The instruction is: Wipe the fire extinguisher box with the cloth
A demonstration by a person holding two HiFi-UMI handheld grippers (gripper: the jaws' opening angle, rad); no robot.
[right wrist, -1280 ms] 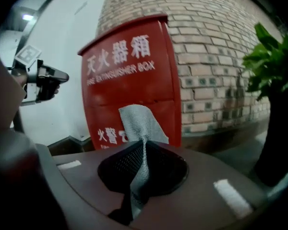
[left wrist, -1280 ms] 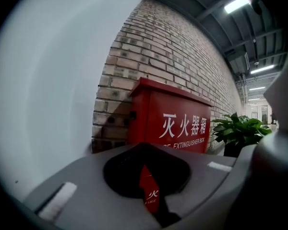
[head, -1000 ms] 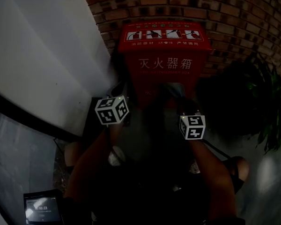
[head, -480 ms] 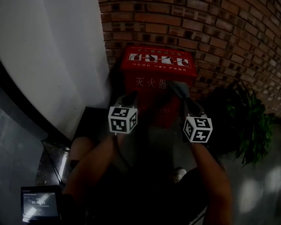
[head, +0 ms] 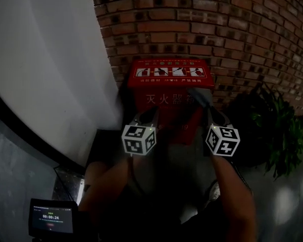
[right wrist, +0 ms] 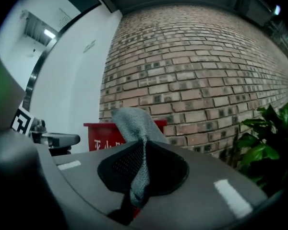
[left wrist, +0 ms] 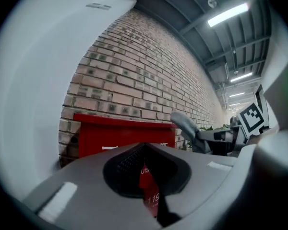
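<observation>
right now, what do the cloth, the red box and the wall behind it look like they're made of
Cloth: grey woven or knitted fabric, matte; a fine mesh-like weave shows and it folds softly.
Red box: probably painted sheet metal, though plastic is possible; smooth flat faces with printed white characters.
Wall: brick with mortar joints, rough and matte.

The fire extinguisher box (head: 166,87) is bright red, with white characters on its front and a strip of white pictogram panels on its lid. The cloth (right wrist: 134,123) is grey with a fine weave. The left gripper (head: 149,116) and right gripper (head: 210,110) are pale grey, and their cubes are white with black square markers. The far brick wall (head: 232,29) is red-brown with scattered darker bricks and pale mortar. The wall (head: 50,59) at the left is white, and the plant (head: 285,130) at the right is green
</observation>
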